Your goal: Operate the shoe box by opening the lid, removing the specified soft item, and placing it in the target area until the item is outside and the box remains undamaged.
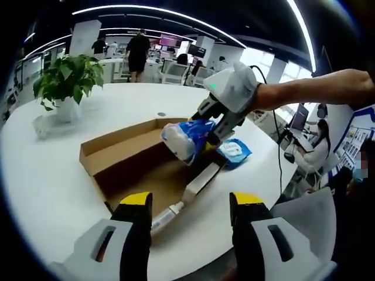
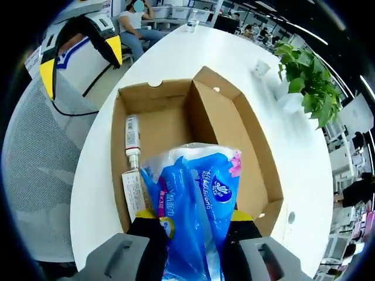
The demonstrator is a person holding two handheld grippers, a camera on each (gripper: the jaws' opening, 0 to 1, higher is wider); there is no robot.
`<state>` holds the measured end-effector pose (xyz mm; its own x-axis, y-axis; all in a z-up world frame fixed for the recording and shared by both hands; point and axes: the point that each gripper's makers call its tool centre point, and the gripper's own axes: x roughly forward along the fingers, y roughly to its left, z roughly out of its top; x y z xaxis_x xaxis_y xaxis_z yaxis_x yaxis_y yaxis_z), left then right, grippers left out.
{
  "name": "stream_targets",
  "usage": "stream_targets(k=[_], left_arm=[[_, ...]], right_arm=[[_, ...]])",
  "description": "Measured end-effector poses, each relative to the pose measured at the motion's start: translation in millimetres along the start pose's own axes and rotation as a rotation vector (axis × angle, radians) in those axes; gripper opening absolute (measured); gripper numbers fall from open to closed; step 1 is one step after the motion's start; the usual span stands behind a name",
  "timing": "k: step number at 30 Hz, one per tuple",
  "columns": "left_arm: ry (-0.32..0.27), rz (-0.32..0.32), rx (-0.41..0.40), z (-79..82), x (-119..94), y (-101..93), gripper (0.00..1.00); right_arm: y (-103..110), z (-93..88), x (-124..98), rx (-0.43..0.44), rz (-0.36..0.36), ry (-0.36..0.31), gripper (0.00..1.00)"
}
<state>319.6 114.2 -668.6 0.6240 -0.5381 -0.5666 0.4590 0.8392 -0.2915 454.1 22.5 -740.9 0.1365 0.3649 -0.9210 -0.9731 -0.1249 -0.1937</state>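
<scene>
The brown cardboard shoe box (image 1: 111, 153) (image 2: 167, 111) lies open on the round white table, its lid folded out beside the base. My right gripper (image 1: 218, 126) (image 2: 195, 218) is shut on a soft blue and white tissue pack (image 1: 183, 139) (image 2: 196, 199), holding it just above the box. A white tube (image 1: 166, 216) (image 2: 132, 136) and a small carton (image 1: 202, 178) (image 2: 134, 194) lie in the base. My left gripper (image 1: 191, 202) (image 2: 81, 58) hangs open near the table's edge, short of the box, with nothing in it.
A second blue pack (image 1: 235, 150) lies on the table (image 1: 47, 175) beside the box. A potted plant (image 1: 65, 82) (image 2: 304, 73) stands at the far side. A grey mesh chair (image 2: 41, 175) sits by the table's edge. People stand and sit at desks behind.
</scene>
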Motion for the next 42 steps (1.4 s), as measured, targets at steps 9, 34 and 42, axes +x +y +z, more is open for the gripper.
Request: stream_targets(k=[9, 34, 42], left_arm=[[0.006, -0.028, 0.033, 7.3, 8.1, -11.7, 0.54], [0.016, -0.096, 0.098, 30.0, 37.8, -45.1, 0.54], [0.017, -0.102, 0.104, 36.1, 44.4, -50.7, 0.54]], right_arm=[[-2.3, -27.2, -19.9, 0.039, -0.027, 0.023, 0.31], [24.4, -164.7, -67.9, 0.205, -0.081, 0.113, 0.31], [38.2, -205.9, -81.7, 0.245, -0.087, 0.145, 0.31]])
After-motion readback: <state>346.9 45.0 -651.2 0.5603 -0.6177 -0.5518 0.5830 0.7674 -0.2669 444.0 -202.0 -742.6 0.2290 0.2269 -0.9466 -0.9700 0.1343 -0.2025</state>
